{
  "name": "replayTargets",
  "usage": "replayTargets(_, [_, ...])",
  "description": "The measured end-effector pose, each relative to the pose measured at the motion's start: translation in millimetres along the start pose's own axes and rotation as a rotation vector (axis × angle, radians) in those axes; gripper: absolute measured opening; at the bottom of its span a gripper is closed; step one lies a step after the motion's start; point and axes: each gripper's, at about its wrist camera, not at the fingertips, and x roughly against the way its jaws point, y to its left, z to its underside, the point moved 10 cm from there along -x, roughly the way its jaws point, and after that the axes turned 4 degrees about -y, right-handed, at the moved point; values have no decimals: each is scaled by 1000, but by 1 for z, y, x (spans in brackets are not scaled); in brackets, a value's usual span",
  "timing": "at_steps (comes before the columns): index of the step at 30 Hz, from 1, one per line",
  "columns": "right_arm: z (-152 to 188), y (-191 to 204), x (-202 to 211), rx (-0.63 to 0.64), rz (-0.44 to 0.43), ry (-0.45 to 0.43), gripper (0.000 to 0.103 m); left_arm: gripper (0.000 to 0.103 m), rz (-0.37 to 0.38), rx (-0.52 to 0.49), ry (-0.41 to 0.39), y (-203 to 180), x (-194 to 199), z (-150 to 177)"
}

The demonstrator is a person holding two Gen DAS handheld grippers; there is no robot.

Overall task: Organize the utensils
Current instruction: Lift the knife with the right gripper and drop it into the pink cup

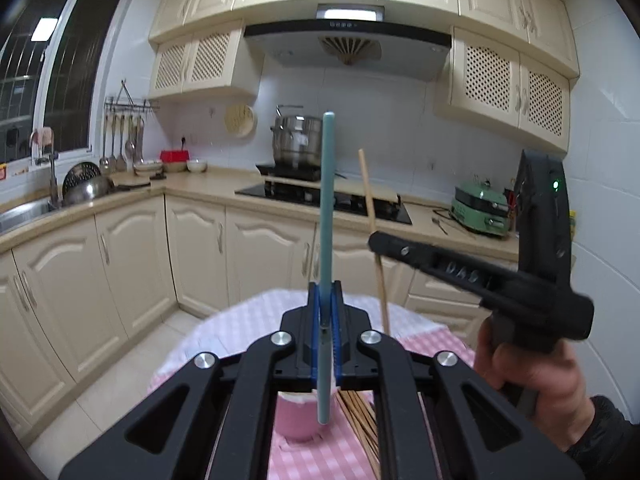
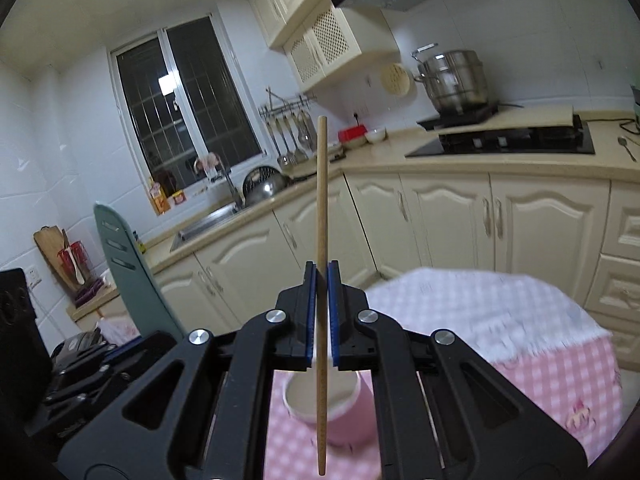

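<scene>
Pink checked tablecloth [image 1: 248, 320] covers the table, its near part hidden behind the gripper frames and its far edge blurred. On it stands a pink cup [image 2: 344, 412], rim partly screened by the jaws. Beside the cup lies a bundle of wooden chopsticks [image 1: 360, 420], cut off below. The left gripper [image 1: 326, 300] is clamped on an upright teal spatula [image 1: 326, 208]. The right gripper [image 2: 321, 280] is clamped on one wooden chopstick [image 2: 322, 208], held upright over the cup.
</scene>
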Motion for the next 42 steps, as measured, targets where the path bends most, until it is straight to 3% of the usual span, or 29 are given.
replayTargets(7, [-7, 5, -32, 41, 28, -42, 6, 5, -8, 5, -1, 15, -38, -10])
replayTargets(14, [17, -3, -59, 50, 58, -2, 6, 5, -31, 37, 69, 32, -78, 30])
replayTargets(22, [33, -18, -60, 36, 76, 64, 8, 8, -46, 34, 101, 36, -90, 48])
replayTargets(23, [33, -20, -57, 31, 80, 67, 15, 19, -45, 37, 98, 37, -87, 48])
replayTargets(24, [33, -22, -55, 27, 86, 66, 41, 31, -46, 39, 94, 37, -85, 47])
replayTargets(25, [31, -24, -51, 19, 90, 58, 62, 55, -50, 44, 80, 38, -81, 44])
replayTargets(26, [30, -27, -45, 8, 90, 42, 81, 67, -54, 47, 66, 38, -77, 43])
replayTargets(29, [25, -33, -33, -8, 87, 32, 81, 76, -66, 40, 48, 38, -66, 39])
replayTargets(32, [18, -40, -17, -30, 92, 14, 93, 86, -89, 28, 33, 36, -58, 35])
replayTargets(42, [14, -61, 23, -39, 135, 45, 97, 94, -156, -6, 23, 25, -34, 32])
